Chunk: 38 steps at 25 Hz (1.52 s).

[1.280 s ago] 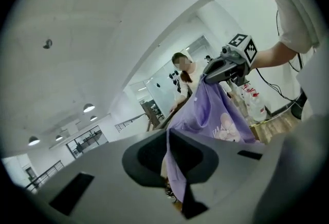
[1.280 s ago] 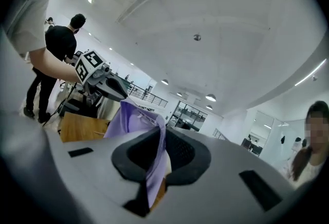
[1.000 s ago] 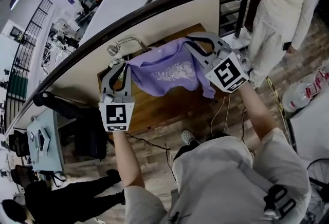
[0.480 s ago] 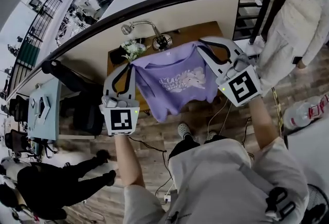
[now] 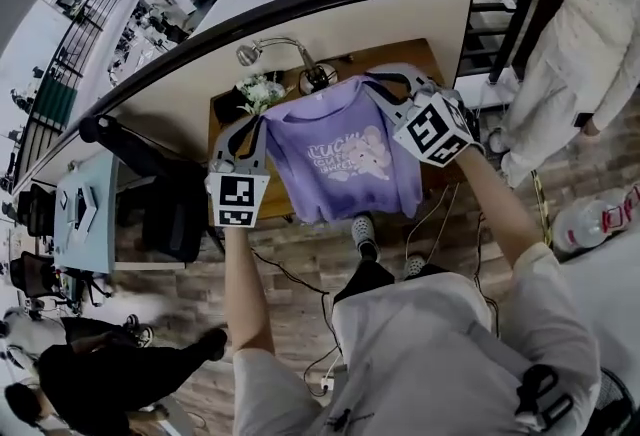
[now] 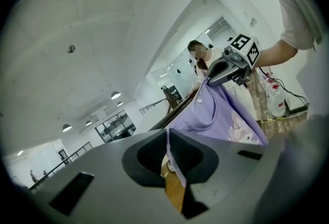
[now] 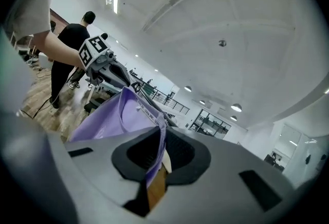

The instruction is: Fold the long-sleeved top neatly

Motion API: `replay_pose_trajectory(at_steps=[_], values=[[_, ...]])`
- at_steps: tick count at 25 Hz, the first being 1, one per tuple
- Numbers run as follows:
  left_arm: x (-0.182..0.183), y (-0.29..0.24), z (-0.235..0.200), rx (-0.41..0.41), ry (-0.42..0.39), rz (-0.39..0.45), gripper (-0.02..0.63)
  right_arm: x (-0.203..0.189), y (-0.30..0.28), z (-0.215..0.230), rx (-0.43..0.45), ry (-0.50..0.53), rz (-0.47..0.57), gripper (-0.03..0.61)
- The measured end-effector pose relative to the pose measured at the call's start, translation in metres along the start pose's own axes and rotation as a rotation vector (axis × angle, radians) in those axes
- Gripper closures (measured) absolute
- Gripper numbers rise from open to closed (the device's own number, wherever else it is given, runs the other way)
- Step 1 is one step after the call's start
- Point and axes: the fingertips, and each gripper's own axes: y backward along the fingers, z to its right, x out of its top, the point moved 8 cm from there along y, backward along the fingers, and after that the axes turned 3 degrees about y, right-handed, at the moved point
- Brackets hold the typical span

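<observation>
Purple long-sleeved top (image 5: 345,164) hangs spread in air above wooden table (image 5: 425,59), print toward head camera; left gripper (image 5: 257,124) and right gripper (image 5: 370,84) each clamped on shoulder fabric. On table: desk lamp (image 5: 268,50), flowers (image 5: 260,92), possibly in vase. Curved railing (image 5: 300,4) beyond

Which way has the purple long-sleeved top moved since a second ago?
Yes. The purple top shifted toward the brown wooden table's near edge: its hem reaches it now, earlier it ended mid-table.
</observation>
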Motion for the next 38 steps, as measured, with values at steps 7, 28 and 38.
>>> replay_pose_trajectory(at_steps=[7,28,38], values=[[-0.07,-0.087,-0.04,-0.045,0.07,-0.094,0.578,-0.05,-0.102,0.009,0.054,-0.038,-0.136,0.539],[-0.312,-0.334,-0.073,-0.34,0.32,-0.349,0.577,-0.281,-0.359,0.002,0.233,-0.36,-0.522,0.538],[-0.36,-0.368,-0.06,-0.378,0.38,-0.466,0.577,-0.326,-0.395,-0.018,0.243,-0.424,-0.651,0.537]])
